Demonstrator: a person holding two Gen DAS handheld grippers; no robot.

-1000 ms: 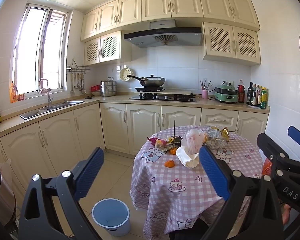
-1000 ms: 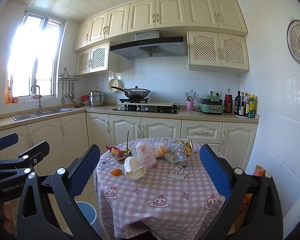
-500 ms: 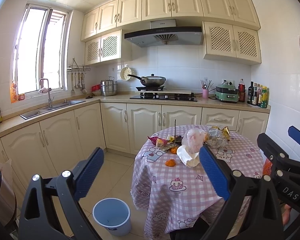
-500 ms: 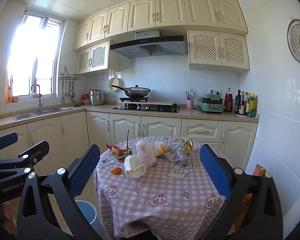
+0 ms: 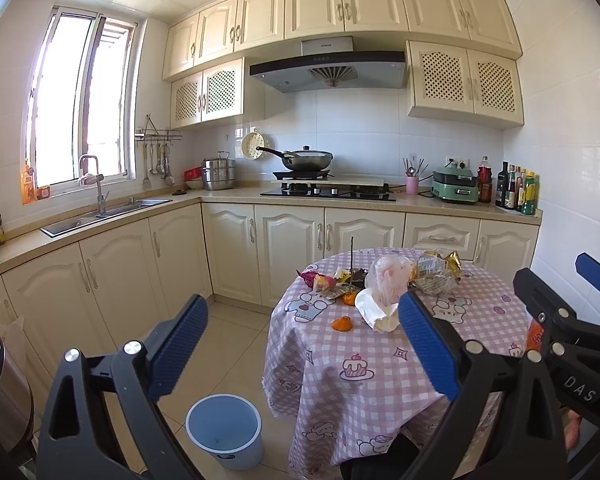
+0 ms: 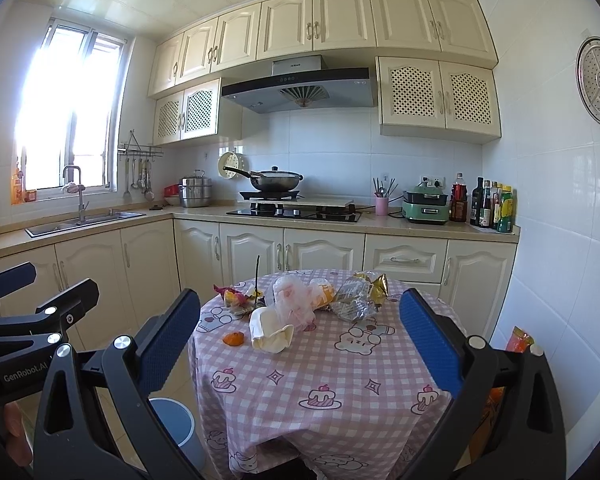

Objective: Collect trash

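Trash lies on the round table with a pink checked cloth (image 5: 379, 364) (image 6: 323, 364): a crumpled white paper (image 5: 375, 312) (image 6: 270, 330), an orange peel (image 5: 342, 324) (image 6: 233, 338), a clear plastic bag (image 5: 391, 280) (image 6: 296, 300), foil wrappers (image 5: 435, 272) (image 6: 359, 296) and fruit scraps (image 5: 319, 280) (image 6: 232, 296). A light blue bin (image 5: 224, 430) (image 6: 176, 428) stands on the floor left of the table. My left gripper (image 5: 303, 344) is open and empty, short of the table. My right gripper (image 6: 300, 340) is open and empty before the table.
Cream cabinets and a counter run along the back and left walls, with a sink (image 5: 100, 216), a stove with a wok (image 5: 307, 160) and bottles (image 5: 515, 192). A steel appliance (image 5: 0, 392) stands at the far left. An orange bag (image 6: 517, 340) sits right of the table.
Both grippers have drifted slightly; the table and trash sit a touch differently in view. Both jaws stay open and empty.
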